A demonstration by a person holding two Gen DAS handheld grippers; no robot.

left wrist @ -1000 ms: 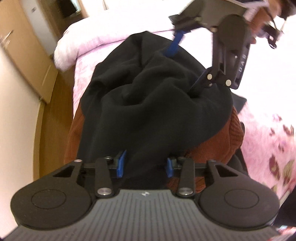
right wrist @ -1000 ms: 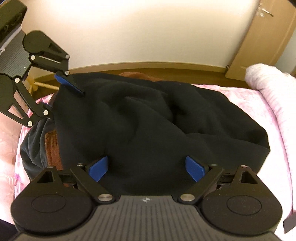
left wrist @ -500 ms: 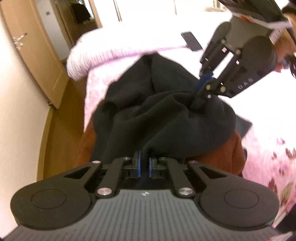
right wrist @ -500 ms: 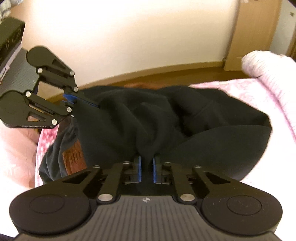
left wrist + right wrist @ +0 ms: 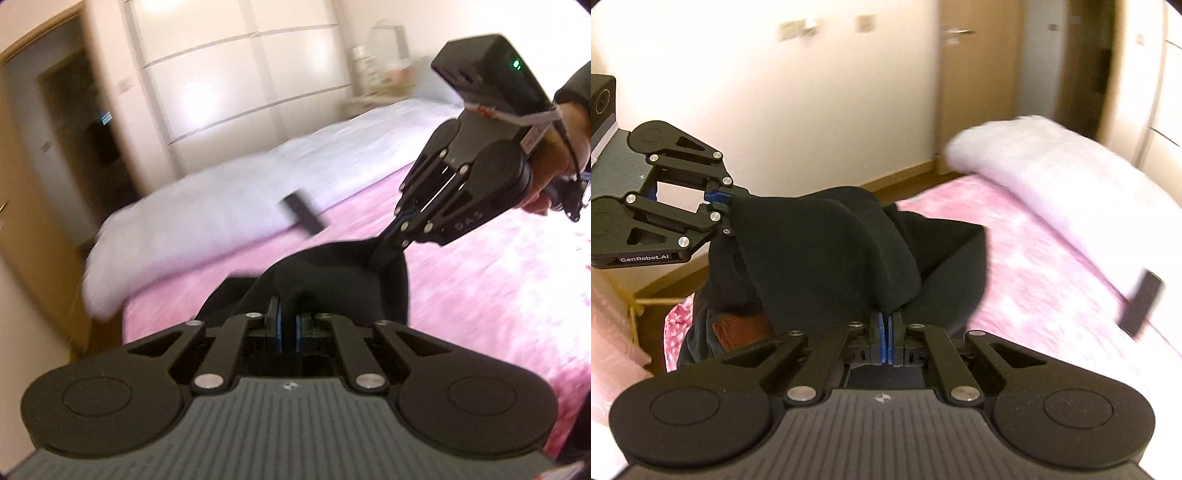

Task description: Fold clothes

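Both grippers, left gripper and right gripper, pinch the black fleece garment taut above the pink floral bed, spreading it for folding.

Left gripper: open around the cloth a second ago, now clamped on the black garment.
Right gripper: likewise closed onto it.
Garment: lifted off the pink bedspread, stretched between both, right grip at 1 o'clock.
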